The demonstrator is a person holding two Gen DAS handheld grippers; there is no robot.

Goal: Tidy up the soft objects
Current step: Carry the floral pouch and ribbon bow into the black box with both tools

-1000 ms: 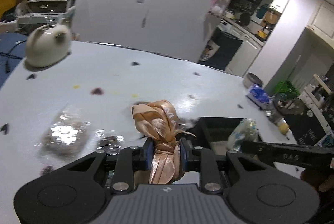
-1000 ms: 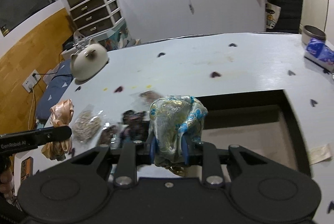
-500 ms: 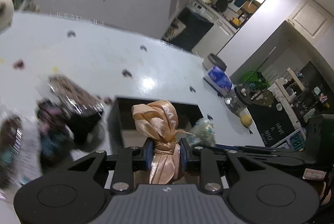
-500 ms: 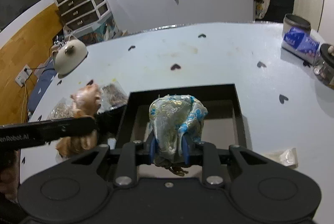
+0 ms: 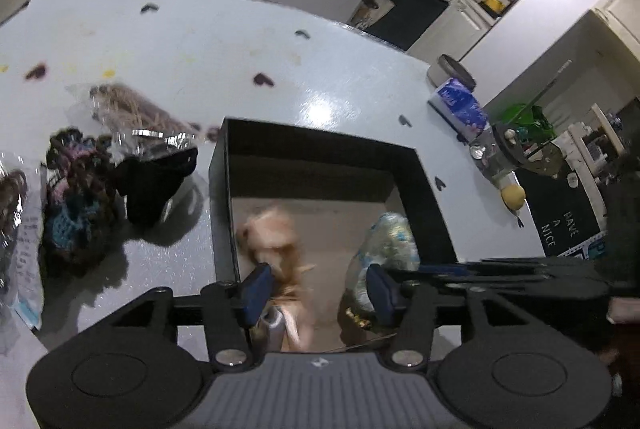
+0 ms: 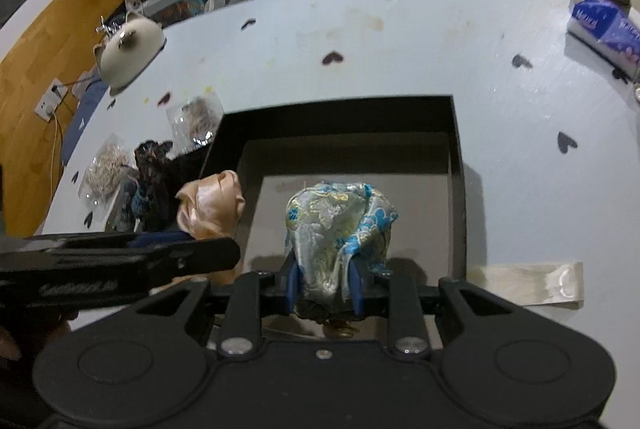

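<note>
The left hand-held gripper (image 5: 318, 287) hangs over the near left part of the black box (image 5: 424, 185), and its jaws are opening. The peach satin pouch (image 5: 276, 241) is between the blue pads, blurred; it lies close to the left pad (image 5: 258, 287) and clear of the right one, so nothing pinches it. Below it shows the tan floor of the box.

The right hand-held gripper (image 6: 323, 283) is pinching the blue and silver brocade pouch (image 6: 340, 221): both blue pads press into its lower part and the bunched top stands up above them. It is held over the near middle of the box, whose inner floor shows pale behind it. In the left wrist view this same pouch sits just beside the left gripper's right pad, near the right wall of the box.

The box stands on the white table (image 6: 420, 53), which is dotted with small dark heart shapes. To the left of the box lie a dark crocheted bundle (image 5: 78, 205), a black cloth piece (image 5: 154, 181) and clear plastic bags (image 5: 128, 109) with brownish contents. A cream ceramic pot (image 6: 130, 59) stands at the far left edge of the table, and a blue tissue pack (image 6: 604, 25) lies at the far right. A strip of clear wrapper (image 6: 528, 283) lies right of the box's near corner
</note>
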